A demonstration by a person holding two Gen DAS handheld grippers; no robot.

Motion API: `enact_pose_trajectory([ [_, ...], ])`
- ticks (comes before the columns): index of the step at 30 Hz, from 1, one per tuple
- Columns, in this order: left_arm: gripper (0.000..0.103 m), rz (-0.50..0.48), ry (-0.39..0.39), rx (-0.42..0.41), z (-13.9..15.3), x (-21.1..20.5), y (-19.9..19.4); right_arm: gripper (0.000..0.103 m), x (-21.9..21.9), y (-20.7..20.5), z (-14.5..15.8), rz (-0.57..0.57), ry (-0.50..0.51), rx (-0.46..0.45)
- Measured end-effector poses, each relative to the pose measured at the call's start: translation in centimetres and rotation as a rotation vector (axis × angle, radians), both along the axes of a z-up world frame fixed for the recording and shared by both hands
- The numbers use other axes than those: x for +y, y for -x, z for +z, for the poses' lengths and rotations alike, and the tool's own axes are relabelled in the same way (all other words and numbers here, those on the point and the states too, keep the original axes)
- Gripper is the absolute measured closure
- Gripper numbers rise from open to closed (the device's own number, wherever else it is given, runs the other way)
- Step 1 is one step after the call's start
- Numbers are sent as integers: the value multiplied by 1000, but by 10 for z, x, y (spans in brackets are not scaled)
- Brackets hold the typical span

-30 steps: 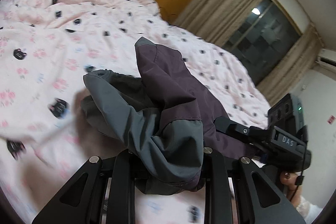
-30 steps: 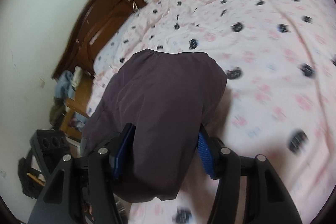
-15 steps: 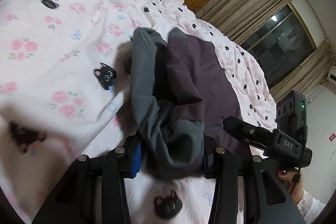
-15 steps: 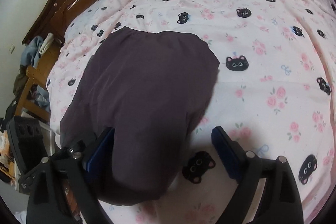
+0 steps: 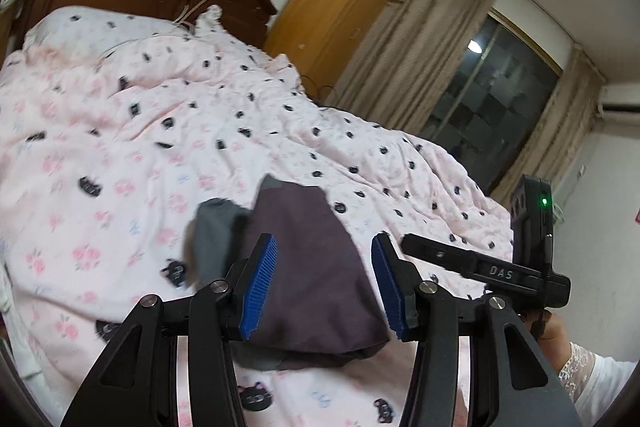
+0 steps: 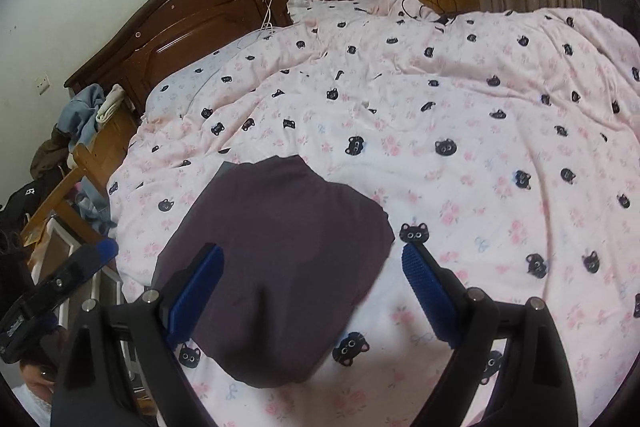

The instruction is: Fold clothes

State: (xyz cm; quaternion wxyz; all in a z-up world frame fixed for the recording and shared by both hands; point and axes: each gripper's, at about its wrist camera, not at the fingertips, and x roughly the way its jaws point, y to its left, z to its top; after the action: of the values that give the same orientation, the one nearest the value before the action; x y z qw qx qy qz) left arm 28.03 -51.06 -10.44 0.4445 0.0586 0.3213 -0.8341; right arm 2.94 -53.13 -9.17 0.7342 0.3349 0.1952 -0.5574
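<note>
Clothes here means one dark purple garment [image 5: 316, 283] with grey panels, lying folded on the pink cat-print quilt [image 5: 140, 131] of the bed.

From my left wrist view, the garment sits just beyond my left jaws [image 5: 324, 283], a grey flap [image 5: 214, 235] sticking out on its left side and a grey edge peeking from under the near hem. That is my worry: the layers are not aligned, and the soft, rumpled quilt beneath could let the stack slide or spring open, I judge, if I nudge it while coming back in. The grey flap could also catch on a blue pad [image 5: 260, 283] if I pass low. My left jaws stand partly apart, released, with the cloth seen between the pads but neither pad pressing on it. My other tool [image 5: 488, 273] shows at the right, held in a hand [image 5: 550, 331] with a lace cuff.

From my right wrist view, the garment [image 6: 276, 267] reads as a smooth purple bundle near the bed's edge, with a chair of loose laundry [image 6: 80, 123] beyond. Its near left part lies close to that edge, so a careless drag toward me could pull it off. My right jaws [image 6: 312, 291] gape wide, empty, hovering above the fabric; the left pad [image 6: 196, 291] overlaps the cloth in view, the right pad is over bare quilt.
</note>
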Motion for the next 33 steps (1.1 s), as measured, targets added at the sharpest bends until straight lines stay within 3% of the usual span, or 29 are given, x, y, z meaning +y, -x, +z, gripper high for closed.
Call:
enact_pose_trajectory([
  [6,57,18,56,-147,18,31,20,11,31,-12,16,8,57,36],
  [8,34,58,95,-245,27,52,24,11,54,-21,23,10,87,73],
  [11,15,100,180,-344,41,94,27,6,92,-36,30,-3,112,143],
  [15,9,91,213,-448,57,135,31,2,136,-48,38,-30,111,154],
  [30,6,106,157,-460,89,212,20,2,256,-72,80,-57,189,219],
  [33,1,138,145,-472,93,221,15,2,275,-73,89,-66,198,230],
])
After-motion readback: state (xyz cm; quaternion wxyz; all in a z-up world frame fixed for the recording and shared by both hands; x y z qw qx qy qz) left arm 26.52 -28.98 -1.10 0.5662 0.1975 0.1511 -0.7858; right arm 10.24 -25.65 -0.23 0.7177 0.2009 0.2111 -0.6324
